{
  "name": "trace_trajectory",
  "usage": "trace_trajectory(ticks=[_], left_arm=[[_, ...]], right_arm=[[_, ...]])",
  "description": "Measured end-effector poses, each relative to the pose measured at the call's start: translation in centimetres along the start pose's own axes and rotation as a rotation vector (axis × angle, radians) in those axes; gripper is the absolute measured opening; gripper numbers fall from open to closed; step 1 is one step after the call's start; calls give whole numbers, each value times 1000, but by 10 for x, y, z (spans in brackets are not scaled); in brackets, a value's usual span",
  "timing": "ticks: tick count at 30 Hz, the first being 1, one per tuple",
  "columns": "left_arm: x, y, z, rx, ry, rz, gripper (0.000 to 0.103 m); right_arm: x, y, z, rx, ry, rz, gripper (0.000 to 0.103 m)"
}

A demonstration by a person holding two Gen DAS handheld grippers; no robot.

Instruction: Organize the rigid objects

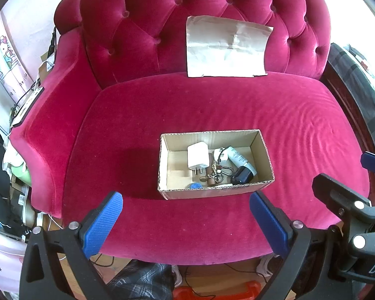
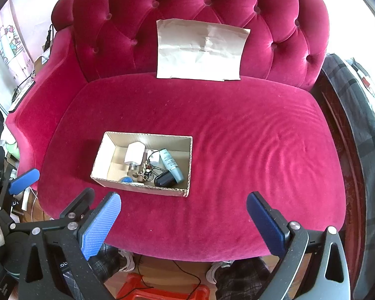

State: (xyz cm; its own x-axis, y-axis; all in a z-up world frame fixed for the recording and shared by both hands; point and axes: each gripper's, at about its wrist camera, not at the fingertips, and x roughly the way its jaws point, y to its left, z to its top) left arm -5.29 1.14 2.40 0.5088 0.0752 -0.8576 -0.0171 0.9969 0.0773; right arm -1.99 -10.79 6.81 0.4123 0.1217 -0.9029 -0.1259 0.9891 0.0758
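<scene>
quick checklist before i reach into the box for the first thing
1. Left gripper open and empty: ok.
2. Right gripper open and empty: ok.
3. Cardboard box sits flat on the sofa seat, top open: ok.
4. White charger lies on top, free to grasp: ok.
5. Keychain free of the tube and the dark object: cannot tell, they lie bunched together.
6. Spot to set things down, bare seat right of the box: ok.
</scene>
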Motion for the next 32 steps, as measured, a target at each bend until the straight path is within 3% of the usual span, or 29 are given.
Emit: trace_trajectory(ticks=[32], left_arm=[[5,-1,0,-9,-5,-28,103]], right_arm=[[0,-2,2,-3,-15,-8,103]])
